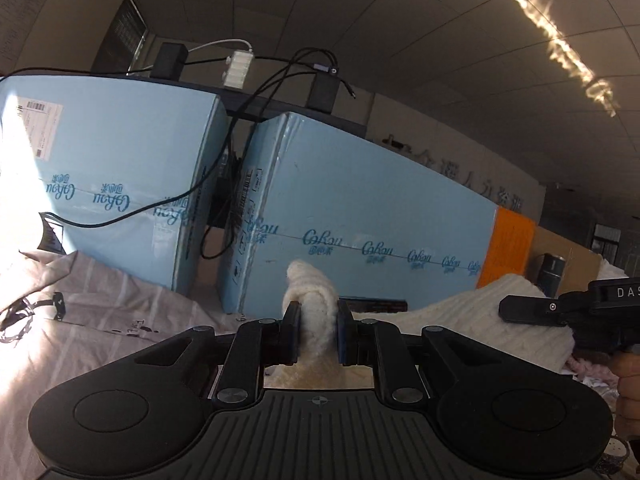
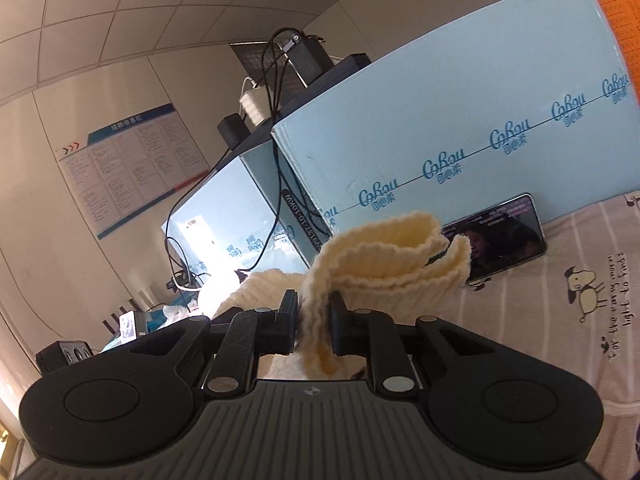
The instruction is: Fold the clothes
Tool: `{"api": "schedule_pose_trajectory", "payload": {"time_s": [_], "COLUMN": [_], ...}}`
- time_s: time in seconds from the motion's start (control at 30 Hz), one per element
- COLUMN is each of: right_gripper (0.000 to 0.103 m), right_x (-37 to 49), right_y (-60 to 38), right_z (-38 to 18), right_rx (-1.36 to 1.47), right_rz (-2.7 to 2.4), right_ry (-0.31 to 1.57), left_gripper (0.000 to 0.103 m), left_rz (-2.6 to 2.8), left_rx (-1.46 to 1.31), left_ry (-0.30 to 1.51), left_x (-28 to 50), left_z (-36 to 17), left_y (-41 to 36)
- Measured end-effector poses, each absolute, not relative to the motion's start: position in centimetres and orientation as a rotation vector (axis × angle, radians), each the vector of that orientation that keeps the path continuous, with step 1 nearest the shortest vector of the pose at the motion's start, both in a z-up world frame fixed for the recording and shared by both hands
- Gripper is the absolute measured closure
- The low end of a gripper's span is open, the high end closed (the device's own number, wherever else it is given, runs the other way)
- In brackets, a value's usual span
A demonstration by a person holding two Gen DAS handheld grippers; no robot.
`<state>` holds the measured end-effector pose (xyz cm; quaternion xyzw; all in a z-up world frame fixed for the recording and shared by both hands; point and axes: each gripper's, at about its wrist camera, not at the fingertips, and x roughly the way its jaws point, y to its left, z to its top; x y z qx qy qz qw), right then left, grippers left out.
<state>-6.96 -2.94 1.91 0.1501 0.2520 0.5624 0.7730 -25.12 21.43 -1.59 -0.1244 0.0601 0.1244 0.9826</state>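
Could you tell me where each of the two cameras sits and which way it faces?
Left wrist: behind the left claw, shut on the cream sweater; faces the blue boxes; the right claw and a hand show at the right.
Right wrist: behind the right claw, shut on the sweater's ribbed edge; faces boxes and a phone.
Shared: sweater, boxes, printed sheet.

Each wrist camera sits just behind its gripper, facing nearly level across the bed. Both views share the far blue boxes (image 1: 360, 200) (image 2: 460, 120) and the cream knit sweater (image 1: 312, 312) (image 2: 384, 256), close up.
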Motion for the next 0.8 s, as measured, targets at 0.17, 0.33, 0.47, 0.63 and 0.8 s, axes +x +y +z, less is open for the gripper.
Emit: {"api": "schedule_pose_trajectory", "payload": {"time_s": [0.17,0.33,0.47,0.63,0.8], "right_gripper": [0.088,0.087,0.057,0.032,0.016], "right_x": [-5.2,-2.6,-0.7,1.1,0.8], "right_y": [-10.1,-15.5,-18.2,-19.4,-19.7], "right_z": [1.2,-0.7,-3.4,-4.8,-4.7], "right_rx": [0.313,0.295,0.315,0.382,0.407], "right_rz": [1.137,1.051,0.972,0.886,0.875], "right_ry": [0.482,0.517,0.562,0.609,0.599], "left_gripper": [0.087,0.081,0.047,0.004,0.003], "left_rz": [0.143,0.077,0.129,0.213,0.101], "left_rx": [-0.214,-0.196,-0.134,-0.045,0.115], "left_ry": [0.153,0.322,0.406,0.391,0.407], "left_x": [-21.2,-18.0,-17.3,-16.9,-14.2], "left_z": [-1.8,-3.4,-4.6,-4.1,-2.6], "left_y": [16.0,13.4,13.3,14.0,13.9]}}
